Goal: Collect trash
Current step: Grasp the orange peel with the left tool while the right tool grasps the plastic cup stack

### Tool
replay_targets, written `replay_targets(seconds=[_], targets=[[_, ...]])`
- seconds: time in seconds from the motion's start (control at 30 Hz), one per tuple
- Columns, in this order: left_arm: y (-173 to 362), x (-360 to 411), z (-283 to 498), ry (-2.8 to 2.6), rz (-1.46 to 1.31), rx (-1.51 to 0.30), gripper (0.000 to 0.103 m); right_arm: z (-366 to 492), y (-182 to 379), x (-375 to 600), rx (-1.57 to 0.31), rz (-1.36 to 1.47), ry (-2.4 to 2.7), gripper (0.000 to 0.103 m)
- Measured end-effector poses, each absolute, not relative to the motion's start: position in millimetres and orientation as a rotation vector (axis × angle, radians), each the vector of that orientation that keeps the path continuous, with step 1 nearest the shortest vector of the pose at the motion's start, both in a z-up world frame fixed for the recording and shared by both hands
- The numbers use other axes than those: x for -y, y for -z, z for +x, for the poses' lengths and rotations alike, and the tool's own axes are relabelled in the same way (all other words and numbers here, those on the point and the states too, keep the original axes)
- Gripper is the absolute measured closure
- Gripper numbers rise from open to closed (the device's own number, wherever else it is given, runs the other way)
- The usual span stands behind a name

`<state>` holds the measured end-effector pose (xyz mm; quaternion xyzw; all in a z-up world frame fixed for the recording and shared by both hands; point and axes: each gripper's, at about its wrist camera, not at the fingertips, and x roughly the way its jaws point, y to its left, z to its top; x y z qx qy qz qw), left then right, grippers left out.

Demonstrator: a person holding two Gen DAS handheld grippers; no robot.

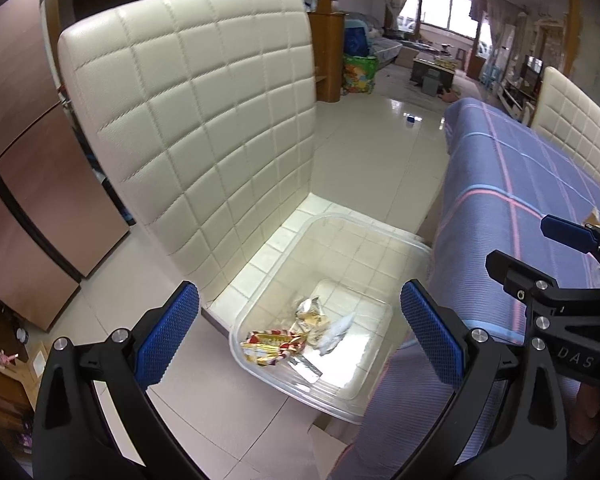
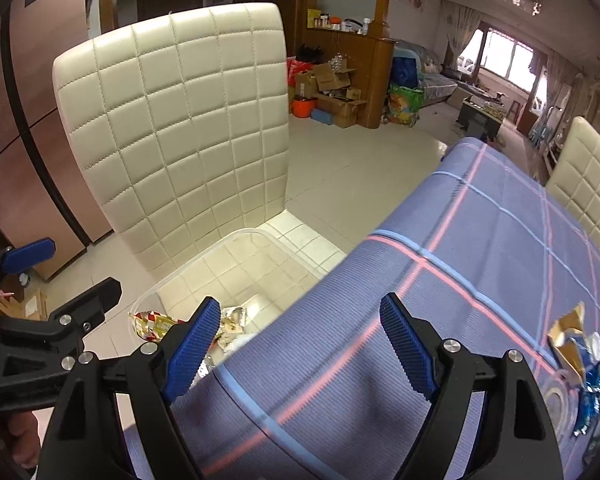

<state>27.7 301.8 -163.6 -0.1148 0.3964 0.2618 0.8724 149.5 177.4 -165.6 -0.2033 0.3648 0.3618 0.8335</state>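
A clear plastic tub (image 1: pixel 340 240) sat on the seat of a cream quilted chair (image 1: pixel 188 112), just beside a table covered with a purple checked cloth (image 2: pixel 480 248). In the tub lay the gathered trash: a red and gold wrapper (image 1: pixel 272 344), a crumpled silver and gold wrapper (image 1: pixel 310 314) and a wad of white tissue (image 1: pixel 336 334), all close together near the tub's front corner. Print showed on the red and gold wrapper, but it was too small to read.

The left gripper (image 1: pixel 300 340) hung over the tub with its blue pads spread wide and nothing between them. The right gripper (image 2: pixel 300 348) hovered over the table's edge, its pads likewise spread apart and empty. From the left camera, the letters "DAS" could be read on the black body of the right gripper; the rest of the word was cut off.

More trash remained on the cloth, at the right edge of the right camera's view: a torn gold wrapper (image 2: pixel 568 336) and a blue foil wrapper (image 2: pixel 592 396), lying touching each other.
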Motion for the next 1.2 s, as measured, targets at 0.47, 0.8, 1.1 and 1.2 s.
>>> replay_targets(seconds=[0.47, 0.8, 1.1, 1.2], targets=[[133, -195, 53, -0.37, -0.099, -0.792, 0.003, 153, 142, -37, -0.751, -0.331, -0.496, 0.023], [137, -52, 94, -0.089, 0.025, -0.811, 0.003, 154, 144, 108, -0.77, -0.263, -0.219, 0.023], [157, 29, 124, 0.018, 0.069, -0.9, 0.024, 166, 155, 217, -0.813, -0.161, -0.056, 0.023], [164, 41, 132, 0.018, 0.069, -0.922, 0.025, 172, 159, 234, -0.825, -0.139, -0.047, 0.023]])
